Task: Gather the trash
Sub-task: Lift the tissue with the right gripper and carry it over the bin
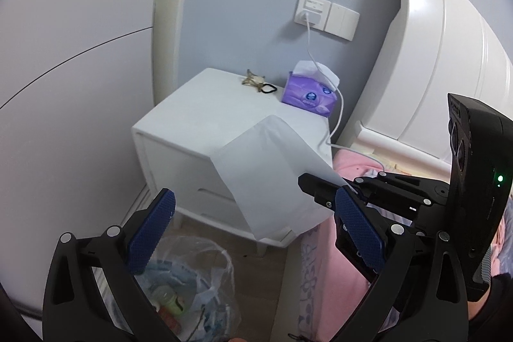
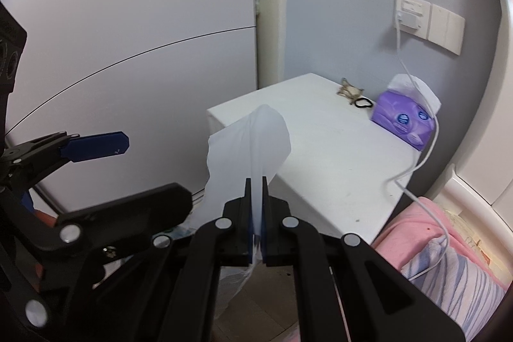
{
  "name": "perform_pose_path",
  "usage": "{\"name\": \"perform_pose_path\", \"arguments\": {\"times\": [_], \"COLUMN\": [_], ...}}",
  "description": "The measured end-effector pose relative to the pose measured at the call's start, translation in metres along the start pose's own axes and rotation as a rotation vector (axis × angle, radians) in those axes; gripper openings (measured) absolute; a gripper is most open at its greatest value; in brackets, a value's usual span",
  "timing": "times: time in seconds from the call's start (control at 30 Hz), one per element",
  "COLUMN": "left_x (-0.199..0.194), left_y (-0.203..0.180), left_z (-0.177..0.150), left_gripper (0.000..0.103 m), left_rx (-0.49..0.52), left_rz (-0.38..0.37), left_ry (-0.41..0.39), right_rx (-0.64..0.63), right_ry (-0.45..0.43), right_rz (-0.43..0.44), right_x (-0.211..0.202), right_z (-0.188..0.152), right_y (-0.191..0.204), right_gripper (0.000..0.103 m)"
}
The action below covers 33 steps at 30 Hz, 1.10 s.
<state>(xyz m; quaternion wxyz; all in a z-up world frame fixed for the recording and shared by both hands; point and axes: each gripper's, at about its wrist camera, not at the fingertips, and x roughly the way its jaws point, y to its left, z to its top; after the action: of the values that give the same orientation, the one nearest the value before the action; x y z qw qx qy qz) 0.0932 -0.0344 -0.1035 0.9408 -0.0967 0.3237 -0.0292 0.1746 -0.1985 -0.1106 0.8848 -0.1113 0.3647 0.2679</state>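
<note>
A white tissue sheet (image 2: 250, 143) hangs in the air in front of the white nightstand (image 2: 320, 143), pinched at its lower end by my right gripper (image 2: 256, 181), which is shut on it. In the left wrist view the same tissue (image 1: 269, 169) spreads between the nightstand (image 1: 205, 104) and the right gripper's black fingers (image 1: 320, 188). My left gripper (image 1: 255, 197) is open with nothing between its blue pads (image 1: 154, 233). Below it a clear plastic trash bag (image 1: 198, 287) stands on the floor, holding a bottle and wrappers.
On the nightstand lie a purple tissue box (image 1: 307, 95), a hair clip (image 1: 253, 79) and a black hair tie. A white charger cable (image 2: 416, 162) runs from the wall socket down to the pink bedding (image 2: 426, 223). A white headboard (image 1: 433, 53) stands on the right.
</note>
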Motion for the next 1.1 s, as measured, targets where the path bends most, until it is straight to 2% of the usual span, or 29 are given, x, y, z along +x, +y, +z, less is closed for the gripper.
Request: {"name": "perform_pose_path", "arguments": {"times": [0.63,1.1], "left_x": [-0.082,-0.124], "left_y": [0.043,0.071], "left_z": [-0.039,-0.081], "left_gripper": [0.097,0.097], "left_rx": [-0.069,-0.147], "left_rz": [0.127,0.187], "left_ry": [-0.051,-0.040], "right_rx": [-0.101,-0.168], "right_ry": [-0.014,-0.004], "right_rz": [0.112,0.177], "right_x": [-0.022,-0.032], "right_z": [-0.013,-0.020], "right_y": [0.091,0.140], "right_gripper": [0.005,0.005]}}
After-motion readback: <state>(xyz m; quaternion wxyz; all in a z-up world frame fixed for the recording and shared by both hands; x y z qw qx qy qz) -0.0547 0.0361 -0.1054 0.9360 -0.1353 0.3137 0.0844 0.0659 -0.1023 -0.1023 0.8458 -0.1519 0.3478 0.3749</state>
